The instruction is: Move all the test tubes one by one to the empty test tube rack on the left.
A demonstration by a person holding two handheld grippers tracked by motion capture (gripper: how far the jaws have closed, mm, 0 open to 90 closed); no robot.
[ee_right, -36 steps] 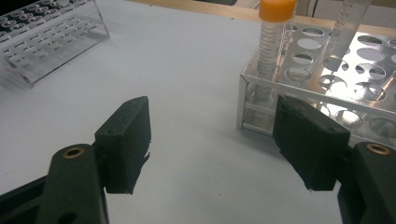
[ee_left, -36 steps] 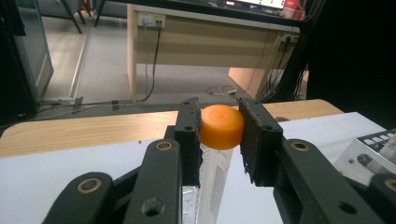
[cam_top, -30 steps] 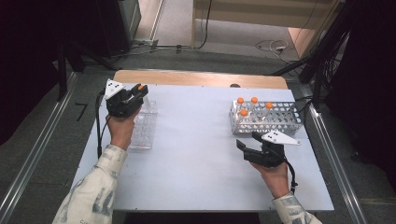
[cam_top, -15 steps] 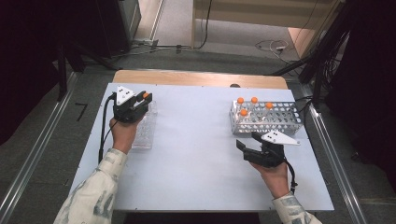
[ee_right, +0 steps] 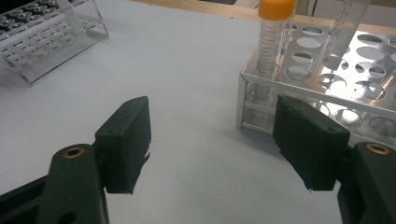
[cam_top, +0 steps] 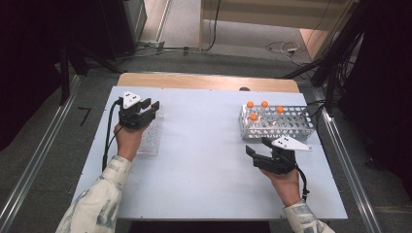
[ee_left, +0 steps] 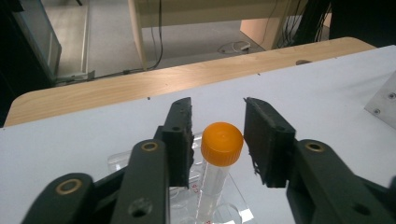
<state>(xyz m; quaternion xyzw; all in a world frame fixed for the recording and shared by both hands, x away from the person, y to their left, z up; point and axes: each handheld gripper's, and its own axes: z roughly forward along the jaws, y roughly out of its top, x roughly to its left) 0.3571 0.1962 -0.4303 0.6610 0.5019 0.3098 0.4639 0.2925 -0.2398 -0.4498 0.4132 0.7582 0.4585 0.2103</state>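
An orange-capped tube (ee_left: 222, 145) stands upright in a clear plastic rack (ee_left: 122, 162) at the table's left. My left gripper (ee_left: 217, 106) straddles the cap. Its jaws have just been opening, and a gap shows on each side of the cap, so the pads do not press it. From above, the left gripper (cam_top: 150, 108) hovers over the far end of the clear rack (cam_top: 149, 138). My right gripper (cam_top: 258, 146) rests open and empty just in front of a metal rack (cam_top: 291, 127) holding several orange-capped tubes (cam_top: 253, 116). The metal rack's corner tube (ee_right: 273, 37) rises ahead of the right gripper (ee_right: 212, 135).
The white tabletop (cam_top: 204, 155) spreads between the two racks. A wooden strip (cam_top: 204, 81) runs along its far edge. The clear rack (ee_right: 42, 42) lies far left in the right gripper view. Cables trail across the floor beyond the table.
The left gripper's jaws have parted from the orange-capped tube, which now stands in the clear rack. The left hand shifted slightly toward the person. The right hand stayed put.
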